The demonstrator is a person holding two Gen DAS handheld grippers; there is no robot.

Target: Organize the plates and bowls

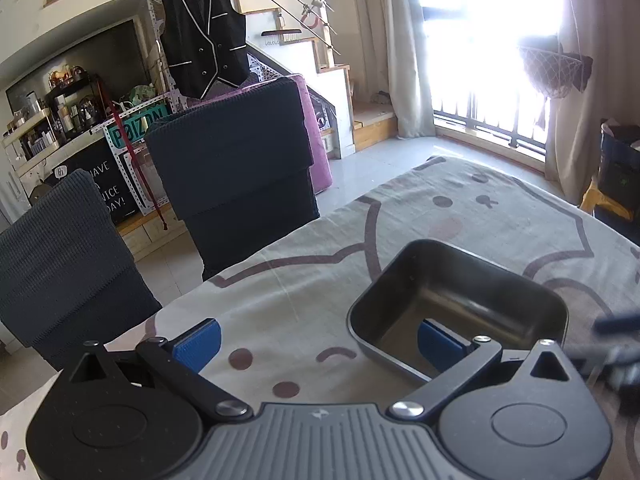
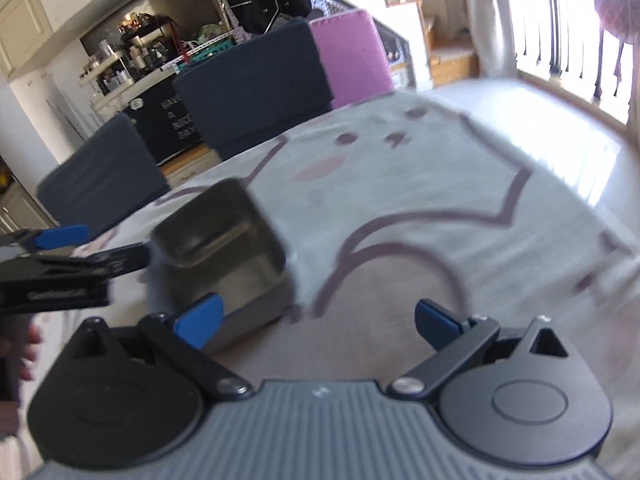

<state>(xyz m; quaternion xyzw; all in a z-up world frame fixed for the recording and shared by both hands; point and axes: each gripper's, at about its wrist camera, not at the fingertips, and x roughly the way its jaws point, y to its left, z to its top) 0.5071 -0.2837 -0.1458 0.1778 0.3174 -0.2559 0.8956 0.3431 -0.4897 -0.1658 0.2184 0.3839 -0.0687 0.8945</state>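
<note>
Dark fabric covered two chairs (image 1: 236,160) along the table's left edge, with a black vest (image 1: 204,32) hanging on a rack behind them and a purple chair (image 1: 316,136) beyond. A grey cloth (image 1: 304,272) printed with a cartoon face lay over the table. In the left wrist view, the left gripper (image 1: 318,340) hung low over the cloth with its jaws spread wide and holding nothing. Its left blue pad (image 1: 198,342) stood over bare cloth, while its right pad (image 1: 438,344) sat inside the near wall of a square dark metal bowl (image 1: 460,312). That bowl rested upright on the cloth, right of the gripper's centre, and looked empty. Further right, a blurred dark shape at the frame edge could not be told apart.

In the right wrist view, heavily blurred, the left gripper (image 2: 64,248) showed at the far left, reaching toward the bowl (image 2: 224,248). The bowl sat left of centre on the cloth (image 2: 440,200). The right gripper (image 2: 318,326) also had its jaws wide apart and empty; its left pad (image 2: 200,322) was just at the bowl's near corner, though contact could not be judged, and its right pad (image 2: 434,322) hung over bare cloth. A bright window (image 2: 560,20) lay at the far right.
</note>
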